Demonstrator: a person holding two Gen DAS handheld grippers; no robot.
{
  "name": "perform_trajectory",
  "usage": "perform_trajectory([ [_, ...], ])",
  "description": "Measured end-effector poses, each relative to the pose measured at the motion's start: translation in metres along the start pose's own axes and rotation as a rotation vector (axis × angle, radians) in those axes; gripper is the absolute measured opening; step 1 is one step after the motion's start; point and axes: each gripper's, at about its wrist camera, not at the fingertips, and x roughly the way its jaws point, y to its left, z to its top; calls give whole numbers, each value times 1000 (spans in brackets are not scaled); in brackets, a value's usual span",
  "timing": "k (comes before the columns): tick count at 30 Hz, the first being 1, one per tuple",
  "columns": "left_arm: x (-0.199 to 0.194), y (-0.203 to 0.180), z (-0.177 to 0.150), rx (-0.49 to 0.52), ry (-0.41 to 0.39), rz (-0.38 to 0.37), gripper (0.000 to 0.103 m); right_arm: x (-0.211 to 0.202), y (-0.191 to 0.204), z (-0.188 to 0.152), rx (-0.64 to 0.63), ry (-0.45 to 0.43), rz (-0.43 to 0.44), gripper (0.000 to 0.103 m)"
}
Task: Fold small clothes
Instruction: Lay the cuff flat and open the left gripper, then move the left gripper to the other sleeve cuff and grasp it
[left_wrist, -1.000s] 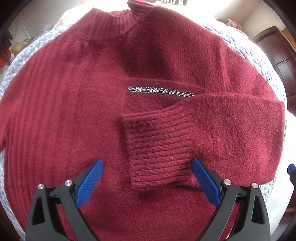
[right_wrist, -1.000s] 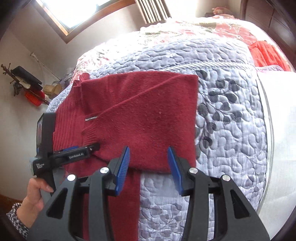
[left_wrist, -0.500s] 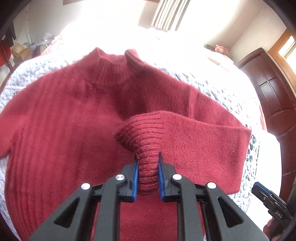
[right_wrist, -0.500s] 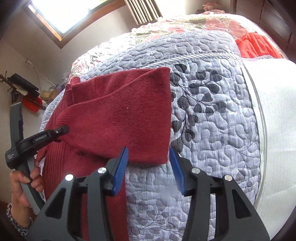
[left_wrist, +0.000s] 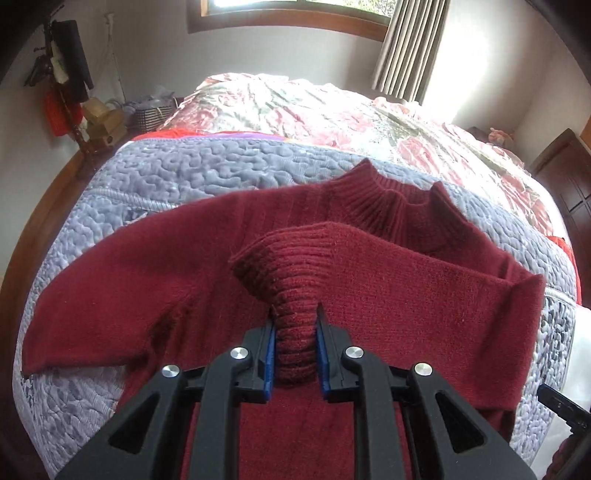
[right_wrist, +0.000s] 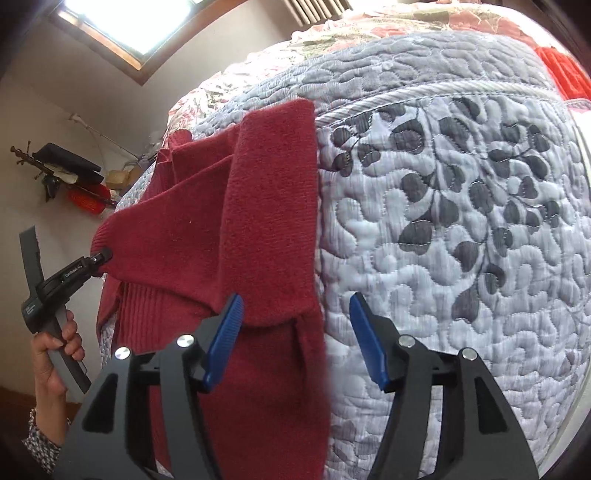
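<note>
Sleeve cuff, ribbed and dark red (left_wrist: 286, 280), is pinched in your left claw (left_wrist: 295, 347) above the chest of the dark red knitted sweater (left_wrist: 207, 243) lying on the grey quilted bed cover (right_wrist: 461, 221). The sleeve's long axis runs rightward to the folded shoulder edge. Your right claw (right_wrist: 295, 339) hangs wide and empty, right beside that edge, nearer to pin it.

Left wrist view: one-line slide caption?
Left claw shut on sweater's ribbed cuff, lifting it above the quilt.
</note>
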Motion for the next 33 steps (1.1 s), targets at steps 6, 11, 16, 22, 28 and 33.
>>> perform_trajectory([
  [6, 25, 17, -15, 14, 38, 86, 34, 42, 21, 9, -50, 52, -144, 55],
  [11, 29, 48, -17, -13, 35, 177, 41, 43, 16, 6, -38, 49, -149, 23],
  [16, 19, 77, -10, -69, 10, 182, 40, 32, 21, 8, -57, 57, -175, 34],
  [22, 17, 51, -3, -37, 14, 89, 43, 10, 49, 25, -121, -32, -130, 37],
  [28, 48, 18, -7, 34, 89, 68, 47, 42, 57, 30, -124, 19, -191, 37],
  [33, 81, 19, -17, 52, 147, 98, 60, 63, 37, 24, -62, 33, -200, 36],
])
